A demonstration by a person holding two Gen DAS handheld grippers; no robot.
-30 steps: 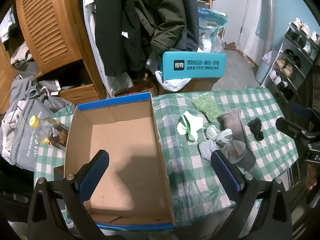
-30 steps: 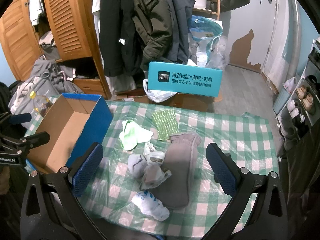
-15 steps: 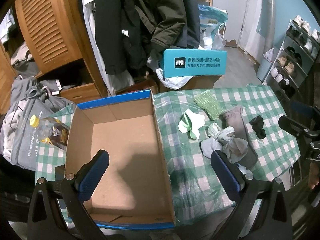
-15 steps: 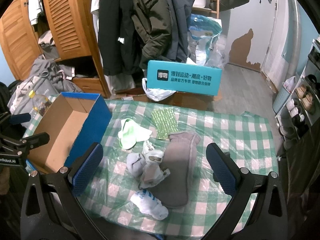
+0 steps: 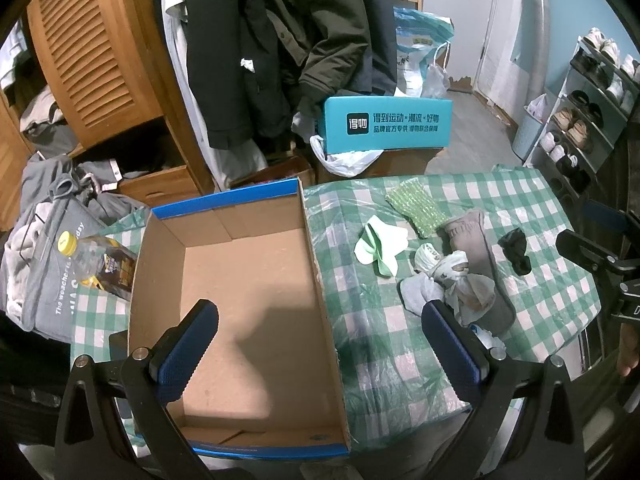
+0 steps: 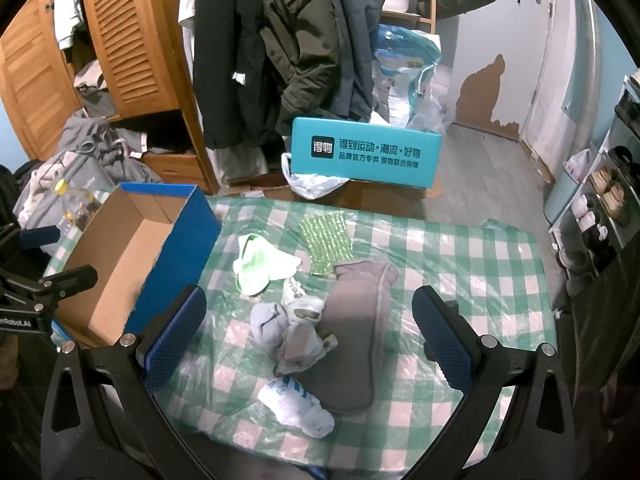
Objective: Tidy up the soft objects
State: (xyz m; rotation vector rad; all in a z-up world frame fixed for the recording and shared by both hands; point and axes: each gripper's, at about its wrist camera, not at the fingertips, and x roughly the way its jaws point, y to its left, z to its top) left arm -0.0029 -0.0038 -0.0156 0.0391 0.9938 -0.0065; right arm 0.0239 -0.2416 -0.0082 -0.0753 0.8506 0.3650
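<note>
Both tongs, left tongs [image 5: 320, 344] and right tongs [image 6: 308, 336], still released, barely shifted; box [image 5: 240, 280] empty, socks pile [image 6: 304, 320] untouched.

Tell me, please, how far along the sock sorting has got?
Nothing looks done: the box is empty. Nothing is in hand either; the left gripper and right gripper hang open with nothing between the jaws. Left on the table: the green sock, grey sock, white sock, black sock and the crumpled pile.
</note>
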